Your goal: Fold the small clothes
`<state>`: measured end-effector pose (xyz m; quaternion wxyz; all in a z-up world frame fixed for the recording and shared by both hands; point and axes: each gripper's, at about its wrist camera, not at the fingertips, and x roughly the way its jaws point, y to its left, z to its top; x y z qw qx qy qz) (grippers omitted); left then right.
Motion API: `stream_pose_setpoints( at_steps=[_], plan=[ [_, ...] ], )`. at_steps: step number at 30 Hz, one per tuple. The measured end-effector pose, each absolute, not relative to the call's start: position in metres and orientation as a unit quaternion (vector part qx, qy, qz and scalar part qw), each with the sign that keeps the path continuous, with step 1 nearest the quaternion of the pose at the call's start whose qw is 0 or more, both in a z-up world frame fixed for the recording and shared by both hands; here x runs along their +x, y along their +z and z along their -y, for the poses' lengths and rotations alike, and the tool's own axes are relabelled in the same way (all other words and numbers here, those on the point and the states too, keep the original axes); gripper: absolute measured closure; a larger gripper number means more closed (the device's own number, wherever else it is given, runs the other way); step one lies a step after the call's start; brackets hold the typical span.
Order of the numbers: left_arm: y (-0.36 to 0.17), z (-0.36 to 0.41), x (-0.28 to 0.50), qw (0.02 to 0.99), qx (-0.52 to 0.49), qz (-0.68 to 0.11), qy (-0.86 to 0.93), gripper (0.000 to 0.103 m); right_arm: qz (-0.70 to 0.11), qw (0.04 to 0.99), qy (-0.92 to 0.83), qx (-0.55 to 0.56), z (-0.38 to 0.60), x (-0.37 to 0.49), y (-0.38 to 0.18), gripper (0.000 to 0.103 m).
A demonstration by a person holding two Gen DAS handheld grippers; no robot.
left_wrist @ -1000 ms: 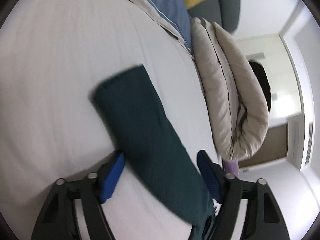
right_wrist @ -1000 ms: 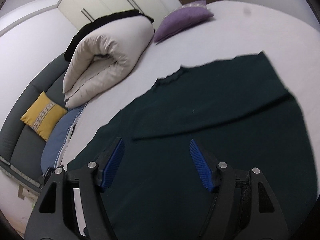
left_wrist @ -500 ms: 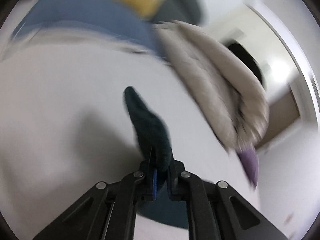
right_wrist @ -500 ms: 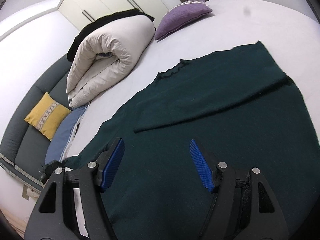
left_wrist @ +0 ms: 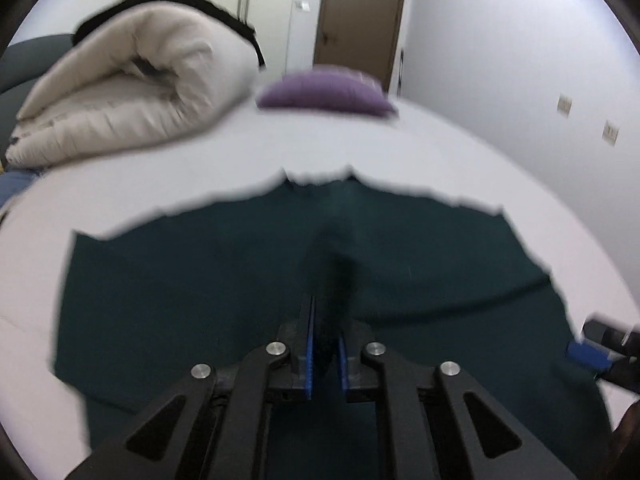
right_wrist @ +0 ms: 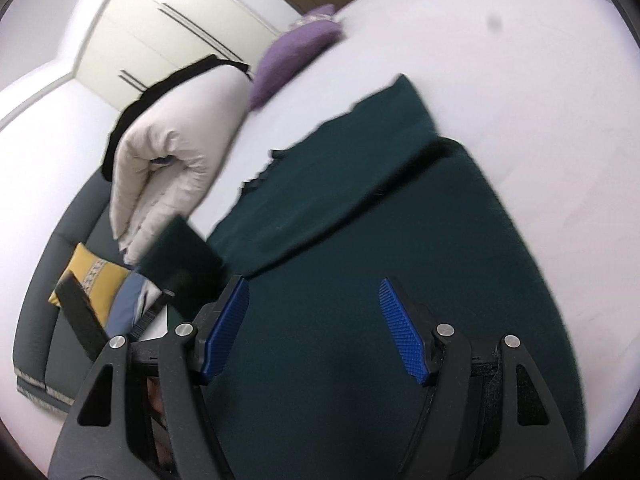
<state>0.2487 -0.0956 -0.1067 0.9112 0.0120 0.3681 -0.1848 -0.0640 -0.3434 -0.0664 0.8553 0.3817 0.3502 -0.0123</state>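
Note:
A dark green sweater (left_wrist: 192, 280) lies spread on the white bed (left_wrist: 360, 148). My left gripper (left_wrist: 325, 356) is shut on its sleeve (left_wrist: 336, 280) and holds it raised over the sweater's body. In the right wrist view the sweater (right_wrist: 360, 280) lies flat with one sleeve folded across it, and the lifted sleeve (right_wrist: 180, 256) hangs at the left. My right gripper (right_wrist: 314, 332) is open and empty just above the sweater's lower part. Its blue pad tip shows in the left wrist view (left_wrist: 588, 354).
A rolled beige duvet (left_wrist: 132, 92) lies at the bed's far left, with a purple cushion (left_wrist: 328, 92) beside it. A grey sofa with a yellow cushion (right_wrist: 92, 280) stands left of the bed. A door (left_wrist: 356, 20) and wardrobes lie beyond.
My left gripper has closed on the sleeve, lifted it and swung it over the sweater's body. My right gripper stayed open, shifting slightly over the sweater.

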Motion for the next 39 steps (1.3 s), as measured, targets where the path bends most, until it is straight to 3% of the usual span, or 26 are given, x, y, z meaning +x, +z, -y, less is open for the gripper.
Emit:
stream_pose_setpoints(
  at_steps=[1, 5, 6, 13, 17, 19, 20, 21, 22, 23, 32, 39],
  plan=[
    [-0.114, 0.099, 0.248, 0.906, 0.015, -0.381, -0.184, 0.078, -0.357, 0.850, -0.015, 0.386, 0.347, -0.061, -0.071, 0.036],
    [-0.108, 0.082, 0.232, 0.910, 0.011, -0.377, -0.172, 0.033, -0.377, 0.833, 0.001, 0.406, 0.347, -0.037, -0.084, 0.023],
    [-0.105, 0.075, 0.228, 0.913, 0.006, -0.369, -0.174, 0.026, -0.379, 0.833, 0.010, 0.404, 0.342, -0.027, -0.085, 0.023],
    [-0.086, -0.006, 0.210, 0.922, -0.051, -0.347, -0.163, 0.026, -0.436, 0.819, 0.066, 0.367, 0.282, 0.051, -0.093, 0.023],
    [-0.093, -0.054, 0.224, 0.922, -0.088, -0.355, -0.125, 0.030, -0.489, 0.814, 0.033, 0.311, 0.250, 0.089, -0.112, 0.028],
    [-0.095, -0.085, 0.234, 0.918, -0.126, -0.362, -0.100, 0.034, -0.488, 0.829, 0.033, 0.271, 0.236, 0.097, -0.105, 0.048],
    [-0.096, -0.094, 0.238, 0.917, -0.137, -0.362, -0.093, 0.034, -0.494, 0.830, 0.034, 0.256, 0.231, 0.100, -0.104, 0.069],
    [-0.097, -0.108, 0.242, 0.916, -0.155, -0.361, -0.081, 0.034, -0.503, 0.832, 0.027, 0.230, 0.226, 0.102, -0.103, 0.080],
    [-0.097, -0.114, 0.245, 0.916, -0.161, -0.360, -0.075, 0.035, -0.504, 0.838, 0.021, 0.210, 0.218, 0.101, -0.101, 0.085],
    [-0.096, -0.121, 0.248, 0.916, -0.169, -0.358, -0.069, 0.036, -0.500, 0.842, 0.023, 0.201, 0.216, 0.101, -0.097, 0.097],
    [-0.098, -0.132, 0.300, 0.911, -0.178, -0.368, -0.052, 0.037, -0.398, 0.909, 0.042, 0.112, 0.223, 0.119, -0.009, 0.097],
    [-0.113, -0.108, 0.340, 0.905, -0.143, -0.399, -0.041, 0.036, -0.408, 0.903, 0.004, 0.136, 0.281, 0.141, -0.043, 0.097]
  ],
)
